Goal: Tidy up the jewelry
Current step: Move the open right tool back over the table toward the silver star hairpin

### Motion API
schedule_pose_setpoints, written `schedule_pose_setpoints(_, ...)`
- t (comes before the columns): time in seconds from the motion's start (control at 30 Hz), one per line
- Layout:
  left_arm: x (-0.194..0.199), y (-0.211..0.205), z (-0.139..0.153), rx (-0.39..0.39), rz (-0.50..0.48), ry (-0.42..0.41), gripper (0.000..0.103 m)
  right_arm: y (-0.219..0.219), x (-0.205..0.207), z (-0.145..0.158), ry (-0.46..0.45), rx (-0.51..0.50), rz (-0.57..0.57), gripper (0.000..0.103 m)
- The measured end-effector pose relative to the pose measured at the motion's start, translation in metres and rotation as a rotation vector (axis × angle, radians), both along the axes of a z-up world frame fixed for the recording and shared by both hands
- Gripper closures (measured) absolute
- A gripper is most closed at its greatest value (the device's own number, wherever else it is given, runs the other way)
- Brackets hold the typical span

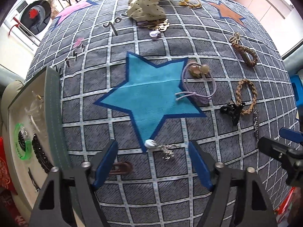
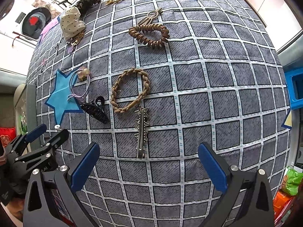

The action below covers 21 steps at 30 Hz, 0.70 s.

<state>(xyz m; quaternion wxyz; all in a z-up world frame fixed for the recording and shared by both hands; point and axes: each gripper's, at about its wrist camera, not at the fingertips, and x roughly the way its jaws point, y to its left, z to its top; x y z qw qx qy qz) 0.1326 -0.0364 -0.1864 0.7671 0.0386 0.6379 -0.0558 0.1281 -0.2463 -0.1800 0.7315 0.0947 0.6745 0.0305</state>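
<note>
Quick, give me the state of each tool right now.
Left tool: open, holding nothing, a small silver chain piece lying between its fingers.
Right tool: open, empty, above the silver star hair clip.

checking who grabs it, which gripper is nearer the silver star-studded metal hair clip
Right. The right gripper hovers open just short of the silver star-studded metal hair clip; the left gripper sits off to its side, over a small silver chain.

On the cloth — two scrunchies (image 1: 145, 5), two braided or coiled ties (image 2: 130, 89), one black claw clip (image 2: 96, 111), one silver barrette (image 2: 141, 130).
</note>
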Motion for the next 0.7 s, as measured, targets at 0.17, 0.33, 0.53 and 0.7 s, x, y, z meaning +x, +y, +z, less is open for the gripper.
schedule_pose_setpoints(0.17,0.003,-0.011,-0.002,-0.001,-0.007,0.013,0.027,0.006,0.004,-0.007,0.005,-0.023,-0.008,0.000)
schedule_pose_setpoints(0.33,0.002,-0.015,-0.008,-0.001,-0.004,0.018,0.027,0.014,0.006,-0.015,0.002,-0.061,-0.013,0.001)
schedule_pose_setpoints(0.53,-0.006,-0.015,-0.012,-0.015,-0.006,0.012,0.037,0.029,0.002,-0.018,-0.038,-0.182,0.031,0.019)
schedule_pose_setpoints(0.7,-0.008,-0.019,-0.003,-0.025,-0.016,0.002,0.068,0.036,-0.003,-0.014,-0.058,-0.190,0.058,0.041)
